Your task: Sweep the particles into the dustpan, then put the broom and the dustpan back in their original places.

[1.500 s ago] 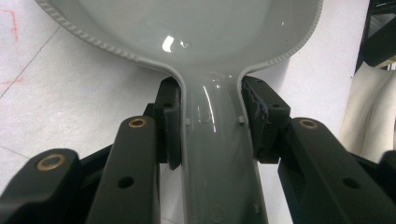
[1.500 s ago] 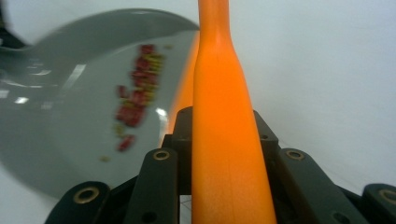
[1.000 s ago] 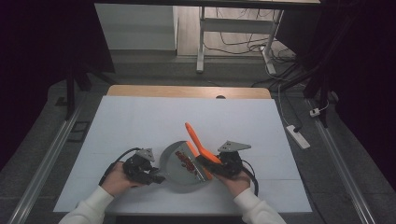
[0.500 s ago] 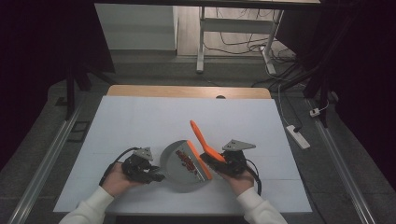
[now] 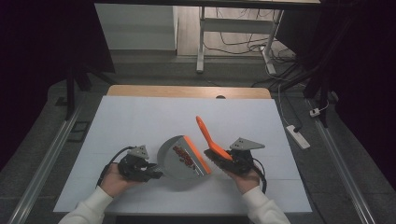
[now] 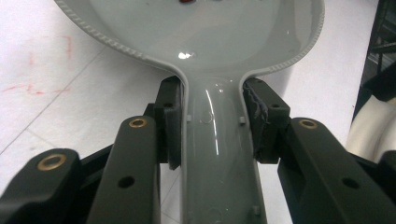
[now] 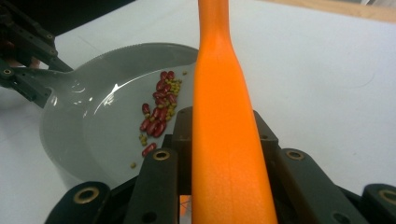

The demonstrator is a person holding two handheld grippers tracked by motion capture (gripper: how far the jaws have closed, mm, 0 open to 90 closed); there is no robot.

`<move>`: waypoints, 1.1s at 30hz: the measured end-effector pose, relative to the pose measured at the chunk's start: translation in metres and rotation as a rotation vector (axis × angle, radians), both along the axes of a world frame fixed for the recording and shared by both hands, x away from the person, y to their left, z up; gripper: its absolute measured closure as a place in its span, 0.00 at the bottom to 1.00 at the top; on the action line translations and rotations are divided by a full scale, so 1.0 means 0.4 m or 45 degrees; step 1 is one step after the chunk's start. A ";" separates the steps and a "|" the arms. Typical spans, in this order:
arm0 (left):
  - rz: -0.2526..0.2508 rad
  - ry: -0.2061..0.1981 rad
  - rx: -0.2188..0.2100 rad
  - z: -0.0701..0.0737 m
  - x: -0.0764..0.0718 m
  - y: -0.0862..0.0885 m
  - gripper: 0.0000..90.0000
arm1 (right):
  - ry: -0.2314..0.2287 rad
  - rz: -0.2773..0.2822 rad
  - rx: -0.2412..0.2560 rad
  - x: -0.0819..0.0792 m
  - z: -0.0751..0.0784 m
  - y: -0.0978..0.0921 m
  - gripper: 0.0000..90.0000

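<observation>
- My left gripper (image 5: pixel 150 174) sits at lower left of centre in the high view; its jaws are clamped on the handle of the grey dustpan (image 5: pixel 180 158)
- In the left gripper view, I see the pads (image 6: pixel 171 122) pressed against both sides of the dustpan handle (image 6: pixel 218 154), with the pan spreading across the top of the frame
- My right gripper (image 5: pixel 223 159) sits at lower right of centre in the high view; its jaws are closed on the orange brush (image 5: pixel 208 138), whose handle rises toward upper centre
- In the right gripper view, the brush handle (image 7: pixel 223 121) runs up the middle of the frame
- Red beans (image 7: pixel 158 116) and small yellowish grains lie in the dustpan, left of centre
- The dustpan's orange edge (image 5: pixel 197 155) lies just beside the brush, on the white table (image 5: pixel 140 116)
</observation>
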State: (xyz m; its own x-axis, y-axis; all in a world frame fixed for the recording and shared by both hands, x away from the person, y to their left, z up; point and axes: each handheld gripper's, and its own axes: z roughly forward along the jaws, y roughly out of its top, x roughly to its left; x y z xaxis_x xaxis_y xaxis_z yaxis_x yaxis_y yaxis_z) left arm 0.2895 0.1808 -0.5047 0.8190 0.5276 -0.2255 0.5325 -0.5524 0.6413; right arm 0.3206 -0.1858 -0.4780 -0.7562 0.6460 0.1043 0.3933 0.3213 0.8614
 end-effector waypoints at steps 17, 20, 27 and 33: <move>0.309 -0.016 -0.133 0.016 -0.040 0.074 0.68 | -0.036 0.003 0.035 -0.025 0.018 -0.082 0.79; 0.337 -0.020 -0.135 0.014 -0.043 0.080 0.68 | -0.027 -0.012 0.032 -0.028 0.017 -0.095 0.78; 0.388 -0.018 -0.142 0.012 -0.052 0.091 0.68 | -0.005 -0.024 0.023 -0.031 0.012 -0.116 0.78; 0.423 -0.020 -0.147 0.011 -0.058 0.097 0.68 | 0.007 -0.014 0.035 -0.020 0.006 -0.121 0.79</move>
State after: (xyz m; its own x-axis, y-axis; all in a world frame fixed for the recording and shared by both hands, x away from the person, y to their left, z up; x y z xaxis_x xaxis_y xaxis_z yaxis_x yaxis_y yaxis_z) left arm 0.2665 0.2197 -0.5001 0.6110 0.7375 -0.2879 0.6605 -0.2743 0.6989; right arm 0.3125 -0.2340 -0.4757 -0.7483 0.6513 0.1261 0.4013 0.2930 0.8678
